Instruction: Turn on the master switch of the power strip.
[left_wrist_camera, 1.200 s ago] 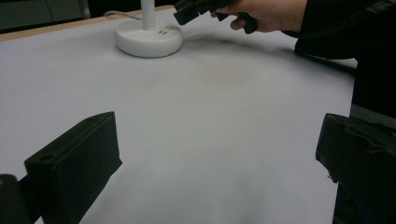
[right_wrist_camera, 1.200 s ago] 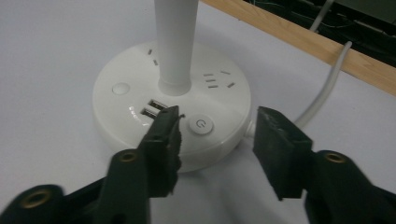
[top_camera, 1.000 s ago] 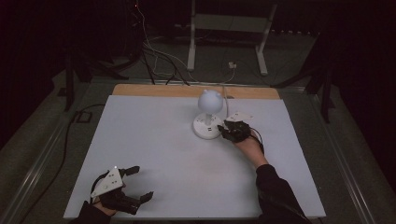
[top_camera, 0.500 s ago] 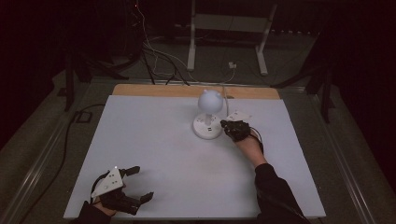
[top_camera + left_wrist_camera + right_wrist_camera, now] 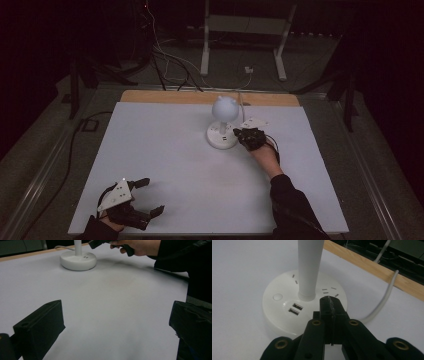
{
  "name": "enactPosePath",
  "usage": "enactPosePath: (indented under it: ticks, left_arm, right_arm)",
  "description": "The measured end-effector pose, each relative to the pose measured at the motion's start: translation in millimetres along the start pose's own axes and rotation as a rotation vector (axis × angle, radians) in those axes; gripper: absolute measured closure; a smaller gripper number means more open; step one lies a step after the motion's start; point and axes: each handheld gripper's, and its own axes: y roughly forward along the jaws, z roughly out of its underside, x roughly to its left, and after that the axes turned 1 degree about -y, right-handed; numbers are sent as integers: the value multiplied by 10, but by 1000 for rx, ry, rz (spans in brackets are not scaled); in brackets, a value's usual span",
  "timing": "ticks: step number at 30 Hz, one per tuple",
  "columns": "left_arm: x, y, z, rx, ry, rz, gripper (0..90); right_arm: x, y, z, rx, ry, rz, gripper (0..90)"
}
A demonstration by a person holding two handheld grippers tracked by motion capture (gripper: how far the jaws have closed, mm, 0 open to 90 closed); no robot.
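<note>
White desk lamp upright on the white table sheet, toward the far middle, with round base bearing two USB ports, a small round button and socket slots, stem rising from the base centre, white cable trailing off toward the wooden table edge. Right gripper at the right side of the base, jaws pressed together with nothing between them, tips over the base's rim; whether touching it, cannot tell. Left gripper at the near left corner, well apart from the lamp, jaws spread wide over bare sheet.
</note>
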Motion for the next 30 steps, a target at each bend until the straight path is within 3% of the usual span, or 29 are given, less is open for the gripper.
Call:
enactPosePath:
  ticks: [22, 30]
  left_arm:
    - [2, -4, -1, -1, -3, 0, 3]
    - [1, -3, -2, -2, -3, 3, 3]
  right_arm:
    - [42, 138, 37, 27, 24, 12, 900]
    - [38, 145, 63, 10, 36, 8, 900]
